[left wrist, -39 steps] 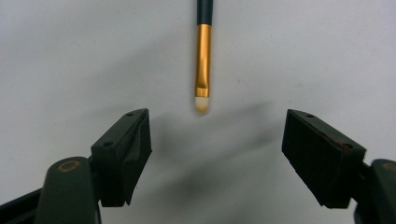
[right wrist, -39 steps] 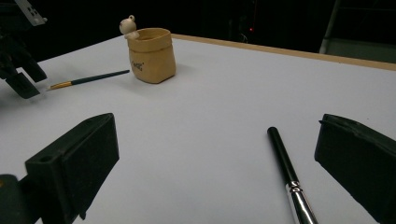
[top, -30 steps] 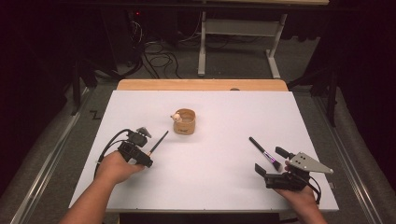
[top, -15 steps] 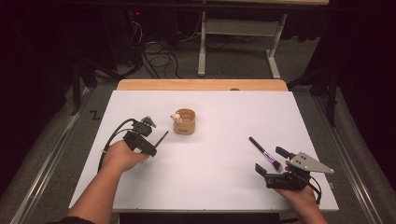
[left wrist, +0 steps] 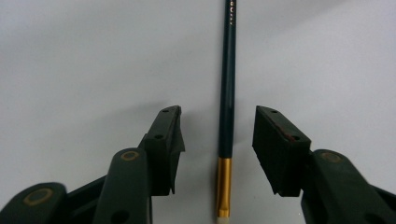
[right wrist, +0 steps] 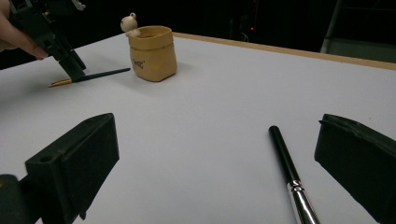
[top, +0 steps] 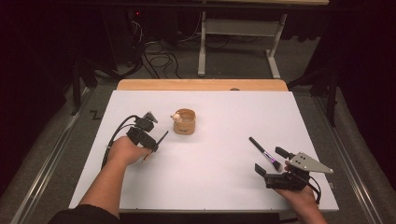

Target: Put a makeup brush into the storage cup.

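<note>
Since the earlier frames the left hand-held gripper (top: 150, 135) has slid up and to the right in the high view, closer to the pot, and its jaws have just been closing around the thin dark brush w/ gold ferrule (left wrist: 227, 98). That brush lies flat on the white worktop (top: 219, 177), left of centre frame, its free end pointing toward the tan pot (top: 185, 122). In the left gripper view the brush runs between the two pads, w/ a gap on each side: jaws part-closed, not yet pinching.

Right hand-held gripper (top: 272, 161) sits lower right, no change; jaws wide apart, nothing gripped. A second brush, black handle w/ silver ferrule (right wrist: 288, 172), lies between them on the worktop, untouched.

Step in hand, as I judge it: grasp of the left brush, prob. for dropping into the pot. Next move calls for finishing the squeeze near the ferrule, pads square to the handle so the thin round stick doesn't roll out, then a lift.

Writing: small dark mark on the pot's front in the right gripper view, too small to read. Faint print at the brush's upper end, unreadable. Small bear-like figure (right wrist: 128, 23) sits at the pot's rim.
</note>
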